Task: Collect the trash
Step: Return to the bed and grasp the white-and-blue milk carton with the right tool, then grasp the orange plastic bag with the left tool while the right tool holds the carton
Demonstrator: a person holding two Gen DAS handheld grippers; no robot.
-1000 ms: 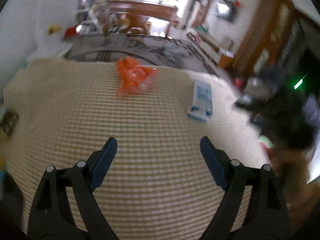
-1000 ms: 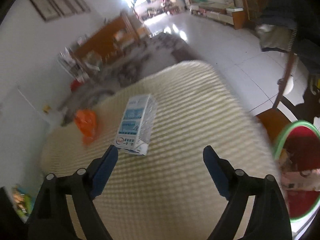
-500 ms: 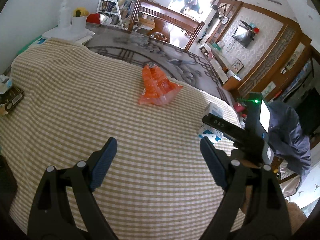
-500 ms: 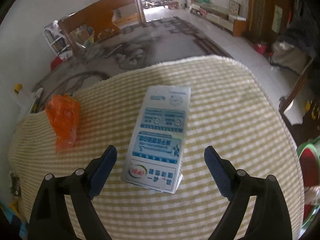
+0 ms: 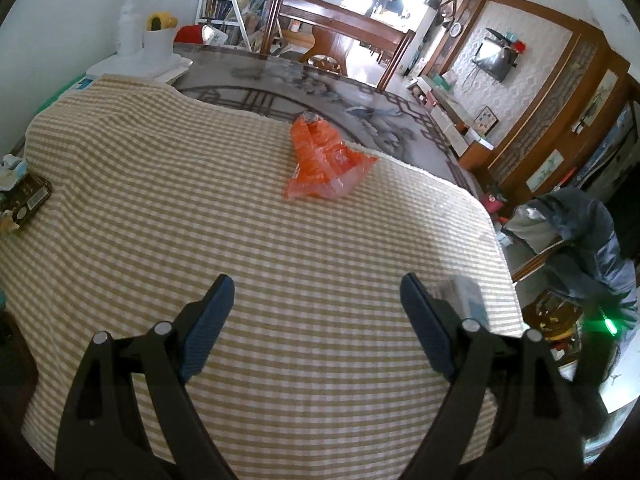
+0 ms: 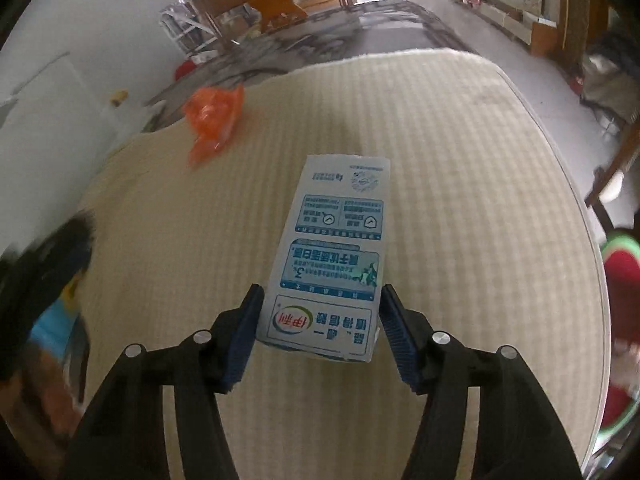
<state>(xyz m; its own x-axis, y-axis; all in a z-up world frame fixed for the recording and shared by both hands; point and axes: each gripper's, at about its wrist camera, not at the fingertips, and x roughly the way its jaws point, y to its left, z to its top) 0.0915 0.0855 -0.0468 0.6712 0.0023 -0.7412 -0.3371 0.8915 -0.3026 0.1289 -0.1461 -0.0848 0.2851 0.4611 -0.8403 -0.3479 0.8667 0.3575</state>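
A: Where is your right gripper (image 6: 320, 312) just now?

B: Your right jaws are closing around the near end of the milk carton (image 6: 336, 252). The carton lies flat on the checked surface (image 6: 460, 184), its printed face up, running straight ahead from between the jaws. The blue pads sit right at its two long edges; whether they already press on it I cannot tell.

A: And the left gripper (image 5: 316, 312)?

B: Your left jaws stand spread wide, nothing between them, only the checked cloth below. The orange wrapper (image 5: 326, 164) lies well ahead of those jaws, a little to the right of their middle, near the far edge of the surface.

A: Anything else close by?

B: A blurred bit of the carton shows just outside your left gripper's right jaw. A red bin with a green rim (image 6: 624, 264) sits off to the right of your right jaws, beyond the surface's edge.
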